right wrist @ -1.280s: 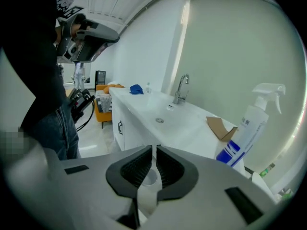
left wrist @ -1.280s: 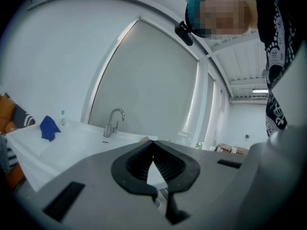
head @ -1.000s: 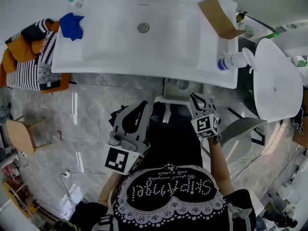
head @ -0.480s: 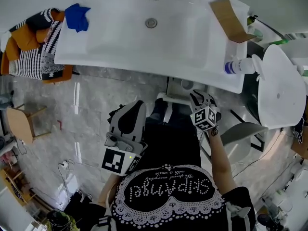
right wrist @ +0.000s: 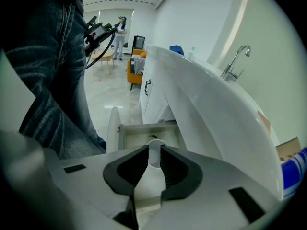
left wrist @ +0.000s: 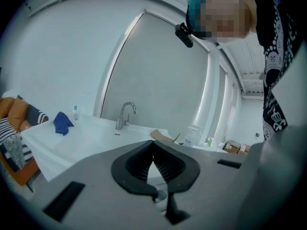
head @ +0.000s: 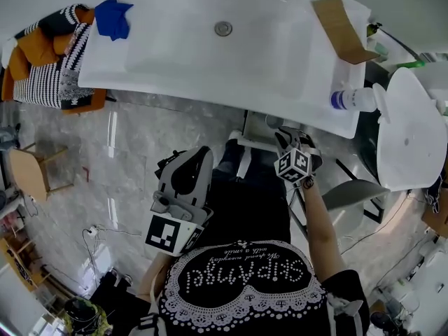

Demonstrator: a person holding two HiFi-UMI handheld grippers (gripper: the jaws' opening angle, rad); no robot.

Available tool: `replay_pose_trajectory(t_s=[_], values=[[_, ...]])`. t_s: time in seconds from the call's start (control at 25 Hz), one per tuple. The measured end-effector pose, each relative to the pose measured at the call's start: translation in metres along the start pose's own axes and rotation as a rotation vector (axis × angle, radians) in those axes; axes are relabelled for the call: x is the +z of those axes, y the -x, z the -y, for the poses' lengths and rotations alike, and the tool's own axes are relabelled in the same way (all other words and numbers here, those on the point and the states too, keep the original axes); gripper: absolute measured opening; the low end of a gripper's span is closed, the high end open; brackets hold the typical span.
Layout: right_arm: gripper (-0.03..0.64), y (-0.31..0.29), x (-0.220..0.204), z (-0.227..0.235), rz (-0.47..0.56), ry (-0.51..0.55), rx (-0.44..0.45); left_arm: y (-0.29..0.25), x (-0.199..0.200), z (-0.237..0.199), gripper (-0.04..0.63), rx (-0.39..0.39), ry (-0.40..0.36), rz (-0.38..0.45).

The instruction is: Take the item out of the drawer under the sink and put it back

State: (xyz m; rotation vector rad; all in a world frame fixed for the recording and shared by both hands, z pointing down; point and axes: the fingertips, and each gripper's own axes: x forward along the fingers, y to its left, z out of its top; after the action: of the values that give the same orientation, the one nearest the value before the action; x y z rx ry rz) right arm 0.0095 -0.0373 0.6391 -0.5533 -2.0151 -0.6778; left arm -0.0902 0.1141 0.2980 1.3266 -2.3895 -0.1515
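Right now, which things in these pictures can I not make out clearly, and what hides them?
Drawer inside: head view, sink rim and right gripper cover most.
White round item: right gripper view, shows between its just-opened jaws; touching or not, unclear.
Small bottle label: left gripper view, too small.

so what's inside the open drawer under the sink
A white round item lies in the drawer, showing between the right gripper's fingers, just opened. The gripper covers the drawer's near part.
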Motion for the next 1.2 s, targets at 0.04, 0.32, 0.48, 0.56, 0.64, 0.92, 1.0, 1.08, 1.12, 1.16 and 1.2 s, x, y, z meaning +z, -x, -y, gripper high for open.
replay_pose_trajectory(t_s=[0.04,0.32,0.48,0.56,0.64,0.92,1.0,1.08,1.12,1.16,1.2], values=[[0.067,-0.003,-0.001,-0.002,-0.006,0.014,0.009,0.0,-0.001,0.0,0.005,0.001,0.001,-0.005],[0.069,-0.03,-0.011,-0.015,-0.056,0.107,0.081,-0.001,-0.006,-0.003,0.005,0.018,0.009,-0.029],[0.067,-0.045,-0.015,-0.018,-0.086,0.146,0.116,0.0,-0.007,-0.007,0.005,0.042,0.015,-0.041],[0.067,-0.052,-0.018,-0.021,-0.103,0.164,0.137,0.0,-0.009,-0.009,0.005,0.054,0.019,-0.046],[0.067,-0.059,-0.023,-0.024,-0.122,0.172,0.152,0.0,-0.01,-0.011,0.005,0.065,0.022,-0.05],[0.067,-0.074,-0.033,-0.026,-0.166,0.166,0.173,0.002,-0.014,-0.016,0.005,0.101,0.042,-0.067],[0.067,-0.08,-0.036,-0.026,-0.178,0.172,0.178,0.001,-0.016,-0.018,0.005,0.11,0.046,-0.075],[0.067,-0.086,-0.038,-0.024,-0.189,0.172,0.18,0.002,-0.019,-0.02,0.005,0.121,0.052,-0.084],[0.067,-0.088,-0.039,-0.023,-0.192,0.171,0.181,0.002,-0.02,-0.021,0.005,0.127,0.056,-0.088],[0.067,-0.09,-0.039,-0.022,-0.194,0.171,0.185,0.002,-0.021,-0.022,0.005,0.133,0.06,-0.091],[0.067,-0.092,-0.039,-0.021,-0.195,0.173,0.189,0.003,-0.022,-0.023,0.005,0.139,0.063,-0.093]])
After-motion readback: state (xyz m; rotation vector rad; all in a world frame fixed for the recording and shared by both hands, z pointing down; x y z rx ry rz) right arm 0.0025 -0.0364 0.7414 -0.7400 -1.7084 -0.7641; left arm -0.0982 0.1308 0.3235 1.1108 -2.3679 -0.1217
